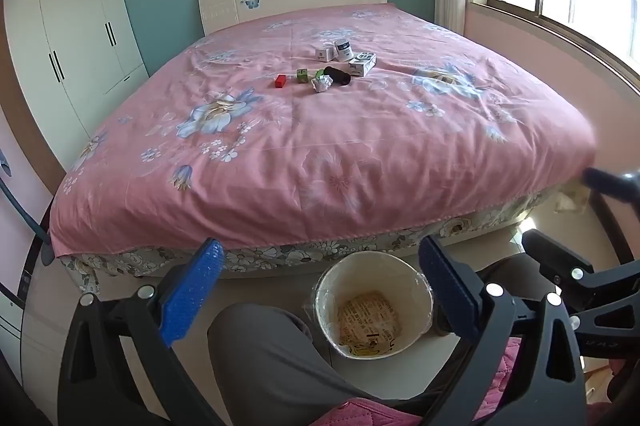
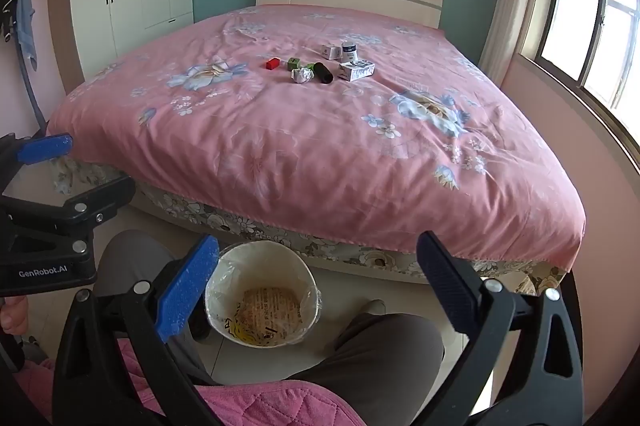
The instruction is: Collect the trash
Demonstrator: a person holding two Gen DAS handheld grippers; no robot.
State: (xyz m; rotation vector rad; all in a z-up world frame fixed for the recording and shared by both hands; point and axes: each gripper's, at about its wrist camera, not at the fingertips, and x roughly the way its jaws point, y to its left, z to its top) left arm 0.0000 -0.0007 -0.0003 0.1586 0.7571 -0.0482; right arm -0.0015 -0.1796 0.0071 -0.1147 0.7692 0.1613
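Hovering near the bed's (image 1: 320, 153) foot: left hand-held gripper (image 1: 320, 290) and right hand-held gripper (image 2: 318, 282), both released, grasping nothing. Lying mid-bed, far off: crumpled paper (image 1: 322, 83) among boxes (image 1: 362, 63). Standing below on the floor, between knees: lined bin (image 1: 374, 310).

Both tools point down past the person's knees: the bin (image 1: 374, 310) sits on the floor between the left hand-held gripper (image 1: 320, 290) and the right hand-held gripper (image 2: 318, 286), with printed paper (image 2: 270, 310) lying in it. Beyond it the bed (image 1: 320, 153); far ahead on the bed, a crumpled paper ball (image 1: 322, 82) lies before boxes (image 1: 362, 62) and a jar (image 1: 343, 49).
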